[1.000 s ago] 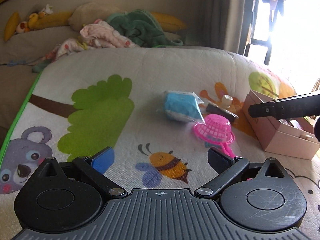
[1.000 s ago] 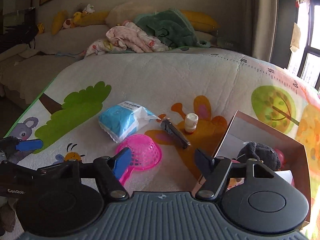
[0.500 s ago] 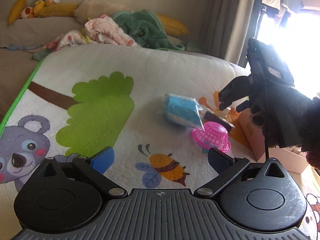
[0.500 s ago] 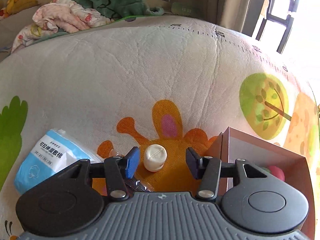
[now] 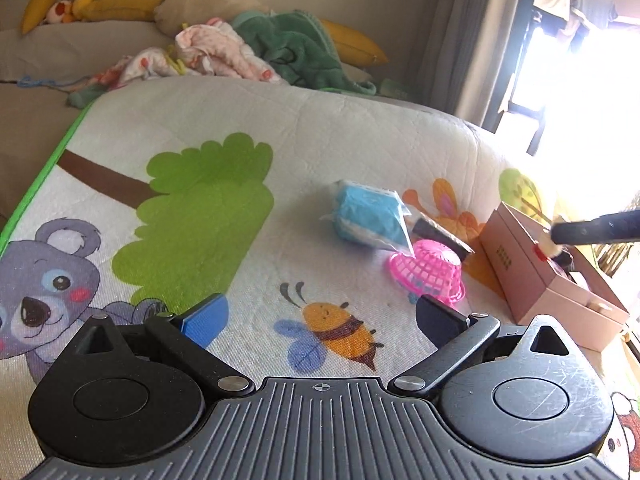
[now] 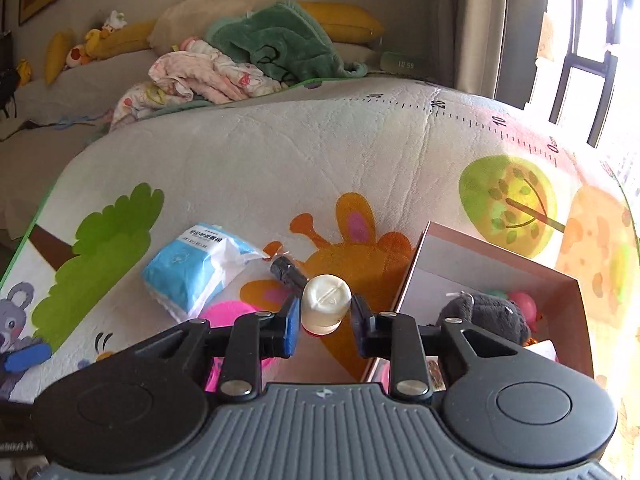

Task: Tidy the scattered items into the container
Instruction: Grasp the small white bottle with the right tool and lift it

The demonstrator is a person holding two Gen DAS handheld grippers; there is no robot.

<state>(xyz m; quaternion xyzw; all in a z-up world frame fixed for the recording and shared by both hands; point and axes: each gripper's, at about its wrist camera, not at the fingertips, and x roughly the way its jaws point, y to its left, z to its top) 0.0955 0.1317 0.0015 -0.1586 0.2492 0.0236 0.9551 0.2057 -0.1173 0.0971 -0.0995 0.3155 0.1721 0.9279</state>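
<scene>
My right gripper [image 6: 323, 322] is shut on a small white bottle [image 6: 326, 304] and holds it lifted beside the pink box [image 6: 416, 256]; in the left wrist view the bottle [image 5: 554, 248] hangs over the box [image 5: 516, 264]. On the play mat lie a blue wipes pack [image 6: 192, 268] [image 5: 368, 216], a black tube [image 6: 286, 270] [image 5: 440, 234] and a pink plastic basket [image 5: 430, 274] [image 6: 228, 314]. My left gripper [image 5: 320, 316] is open and empty, low over the mat's bee picture, short of the basket. The box holds a grey plush toy [image 6: 488, 312] and a pink ball [image 6: 520, 302].
The cartoon play mat [image 5: 208, 208] covers the surface. A sofa behind holds a green blanket [image 6: 280, 48], baby clothes [image 6: 200, 76], yellow pillows and stuffed toys. A curtain and a bright window are at the right.
My right gripper closed on the white bottle and lifted it off the mat toward the box. The left gripper stayed open and drifted little.
</scene>
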